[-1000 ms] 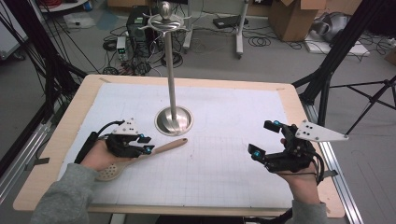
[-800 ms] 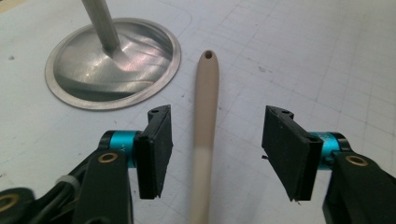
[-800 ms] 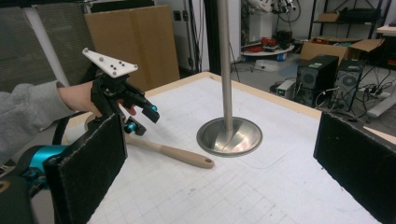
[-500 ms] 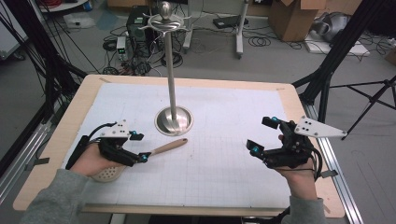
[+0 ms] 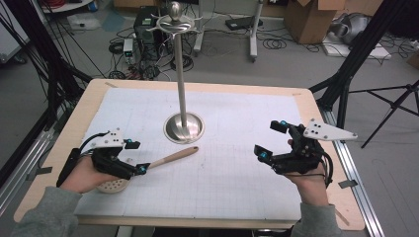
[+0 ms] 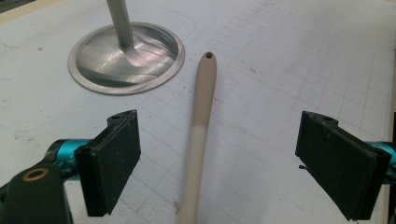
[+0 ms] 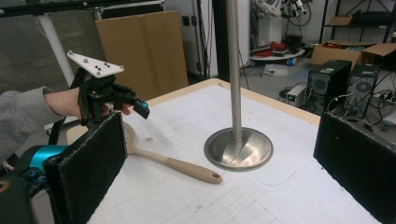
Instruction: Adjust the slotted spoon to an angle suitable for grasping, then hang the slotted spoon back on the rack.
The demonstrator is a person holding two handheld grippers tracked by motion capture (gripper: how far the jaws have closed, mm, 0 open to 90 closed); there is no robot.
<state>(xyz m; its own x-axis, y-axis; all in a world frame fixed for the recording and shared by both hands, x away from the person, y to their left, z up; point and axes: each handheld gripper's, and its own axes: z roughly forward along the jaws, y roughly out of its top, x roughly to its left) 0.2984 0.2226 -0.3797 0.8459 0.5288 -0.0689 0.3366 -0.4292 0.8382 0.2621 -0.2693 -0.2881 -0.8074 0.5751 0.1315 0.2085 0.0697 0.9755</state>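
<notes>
A: Left gripper, jaws apart, straddles the spoon at lower centre; hanging hole visible here.

B: High view: right gripper gaping, lower right; stand on white mat, cluttered room behind

Spoon handle lies between wide-apart tongs, near stand base.

The left gripper is hovering with jaws wide, the beige spoon handle lying free between them. Ahead and slightly left, the metal stand is blocking the way. Bare surface is lying open toward the right gripper.
</notes>
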